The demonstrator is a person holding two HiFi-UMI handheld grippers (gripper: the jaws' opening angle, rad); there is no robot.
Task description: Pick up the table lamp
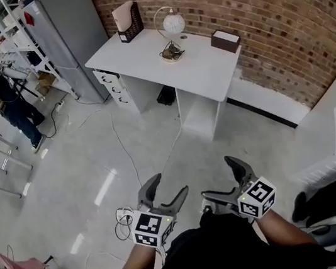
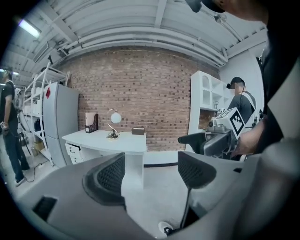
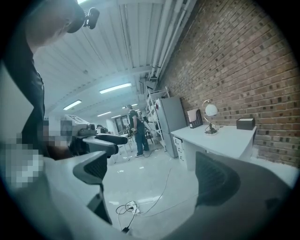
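The table lamp (image 1: 170,34) stands upright on the white desk (image 1: 208,69), toward its back edge. It sits between the file holder (image 1: 128,21) at the desk's left end and the brown box (image 1: 225,40) at its right end, and touches neither. We hold both tongs well short of the desk, over the floor in front of it. Our left gripper (image 1: 170,184) has its jaws spread with nothing between them, and our right gripper (image 1: 218,177) is likewise spread and empty. A cable (image 1: 123,146) trails across the floor before the desk.
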